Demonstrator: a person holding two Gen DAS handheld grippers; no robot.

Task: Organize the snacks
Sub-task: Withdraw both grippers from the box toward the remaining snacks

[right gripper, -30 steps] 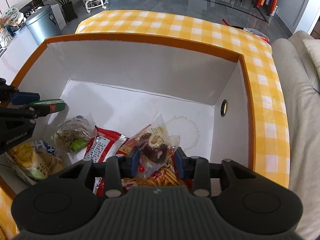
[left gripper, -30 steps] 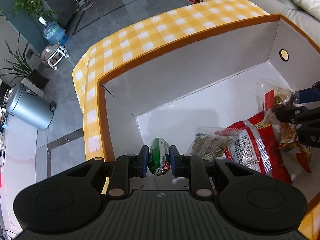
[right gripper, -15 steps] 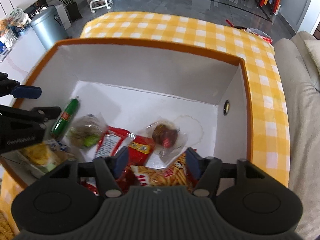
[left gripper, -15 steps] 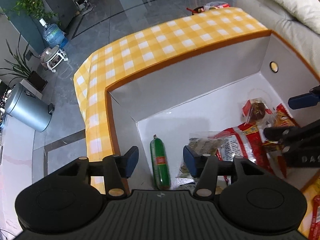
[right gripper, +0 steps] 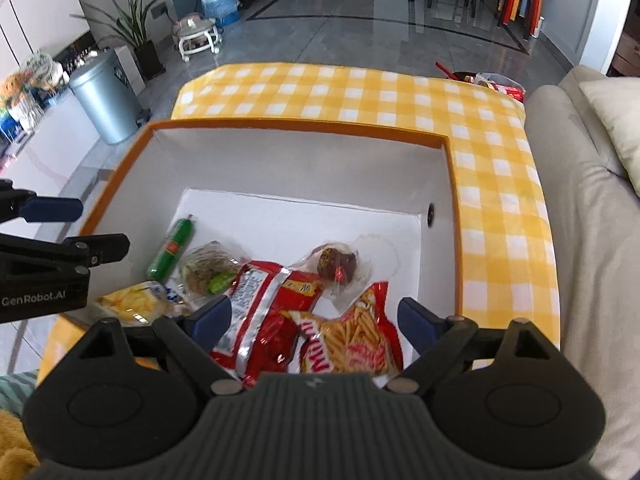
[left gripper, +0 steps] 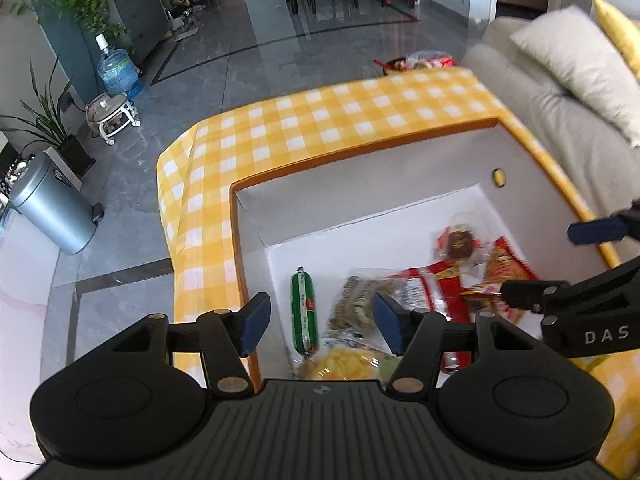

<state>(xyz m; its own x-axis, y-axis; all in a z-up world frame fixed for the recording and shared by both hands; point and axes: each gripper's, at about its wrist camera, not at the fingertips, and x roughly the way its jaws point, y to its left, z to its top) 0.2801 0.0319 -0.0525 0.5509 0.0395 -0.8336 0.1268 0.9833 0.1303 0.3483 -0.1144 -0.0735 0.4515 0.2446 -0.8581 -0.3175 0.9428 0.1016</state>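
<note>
An orange-rimmed box (left gripper: 360, 152) (right gripper: 304, 126) with white inside walls holds the snacks. A green sausage stick (left gripper: 304, 314) (right gripper: 172, 248) lies at its left side. Beside it lie a clear packet of greenish snack (right gripper: 208, 270), a red bag (right gripper: 260, 308), a fries bag (right gripper: 356, 332), a clear packet with a dark round cake (right gripper: 336, 264) (left gripper: 458, 242) and a yellow chips bag (right gripper: 132, 304). My left gripper (left gripper: 318, 322) is open and empty above the sausage. My right gripper (right gripper: 316, 316) is open and empty above the red bags.
The box sits on a yellow checked tablecloth (left gripper: 320, 120). A beige sofa with a cushion (left gripper: 560, 80) stands to the right. A metal bin (left gripper: 48, 212), a water bottle (left gripper: 118, 68) and plants stand on the grey floor to the left. Snack packets (right gripper: 496, 82) lie at the table's far corner.
My left gripper opened and let the green sausage drop into the box. My right gripper opened and released the cake packet. Both grippers have risen and pulled back.
</note>
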